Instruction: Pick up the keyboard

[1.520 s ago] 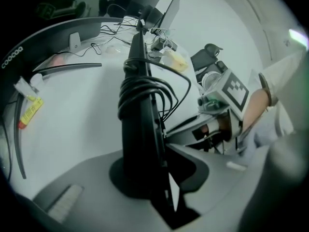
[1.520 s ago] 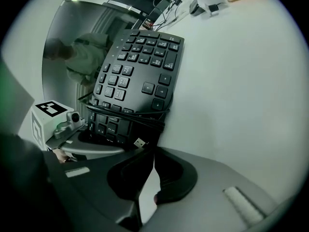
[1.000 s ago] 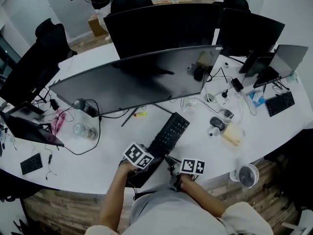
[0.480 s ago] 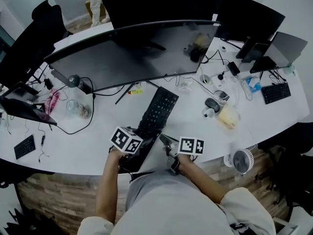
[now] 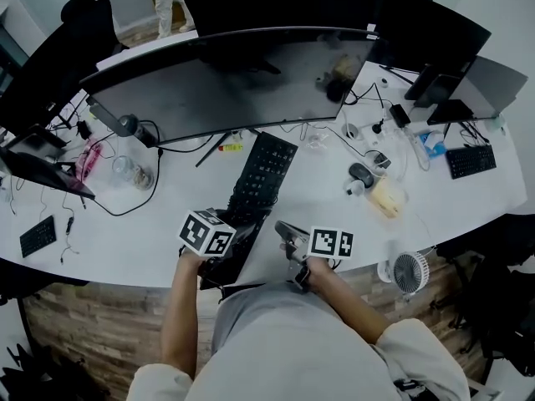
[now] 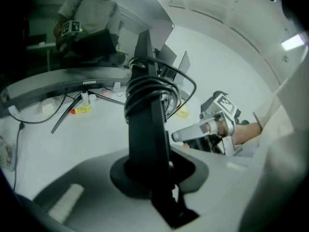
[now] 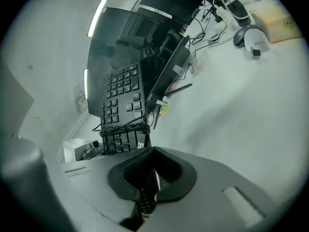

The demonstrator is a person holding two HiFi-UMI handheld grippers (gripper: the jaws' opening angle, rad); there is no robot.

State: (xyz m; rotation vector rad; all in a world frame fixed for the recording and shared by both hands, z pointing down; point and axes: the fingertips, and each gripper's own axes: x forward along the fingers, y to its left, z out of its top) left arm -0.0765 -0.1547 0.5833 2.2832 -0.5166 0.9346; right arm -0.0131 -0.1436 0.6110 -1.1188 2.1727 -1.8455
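the keyboard (image 5: 263, 182) lay on the white desk (image 5: 326, 203) with its long axis running from the edge near the person away to the upper right. its far end pointed at the curved monitor (image 5: 234, 82). a cable (image 6: 149, 88) was wound around its near part. the left gripper (image 5: 227, 253) was clamped on the near end, with the forearm reaching straight forward. the right gripper (image 5: 284, 230) was at the right side and pointed left at the keyboard. its jaws seemed to pinch the keyboard's edge, though that spot was dark.
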